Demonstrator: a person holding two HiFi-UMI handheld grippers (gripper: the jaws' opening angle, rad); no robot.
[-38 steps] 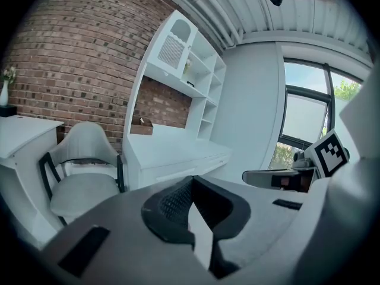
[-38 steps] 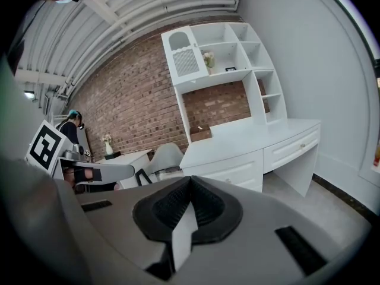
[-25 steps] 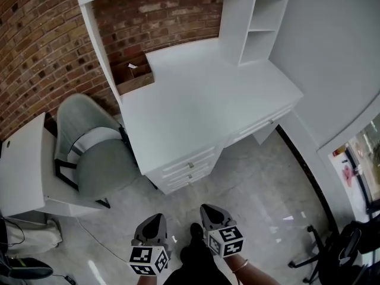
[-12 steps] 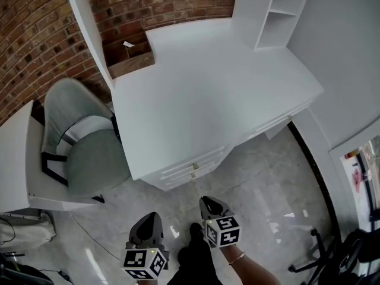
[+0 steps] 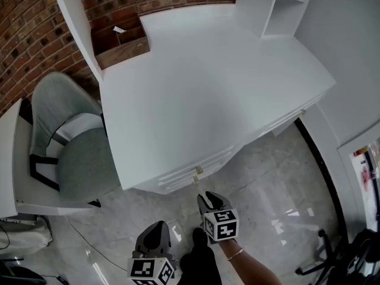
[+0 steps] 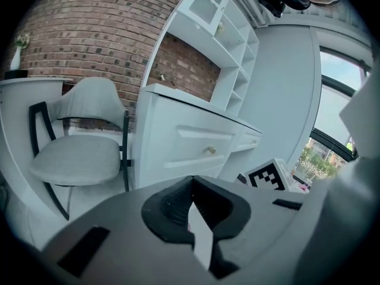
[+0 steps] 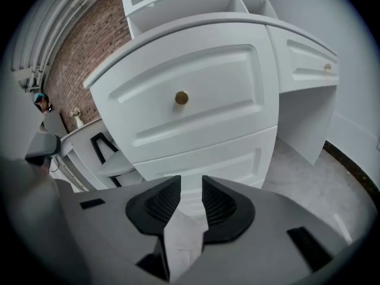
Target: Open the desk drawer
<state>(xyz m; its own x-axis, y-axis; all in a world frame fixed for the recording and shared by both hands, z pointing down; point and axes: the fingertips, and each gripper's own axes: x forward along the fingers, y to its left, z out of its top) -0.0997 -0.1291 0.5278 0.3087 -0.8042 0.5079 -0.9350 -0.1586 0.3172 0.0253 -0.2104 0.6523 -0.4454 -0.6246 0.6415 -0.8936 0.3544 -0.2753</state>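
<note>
White drawer (image 7: 208, 82) nearer — right gripper (image 7: 185, 186) jaws just opened (empty).

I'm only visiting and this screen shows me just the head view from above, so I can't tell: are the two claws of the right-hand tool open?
Observer: Yes. In the right gripper view the right gripper has its jaws apart; they have just been opening, with nothing between them.
Operator: And the other one?
Observer: The left gripper is shut, with nothing between its jaws.
Operator: What is the right one aimed at?
Observer: The top drawer, closed, its round brass knob above the jaws and not yet touched.
</note>
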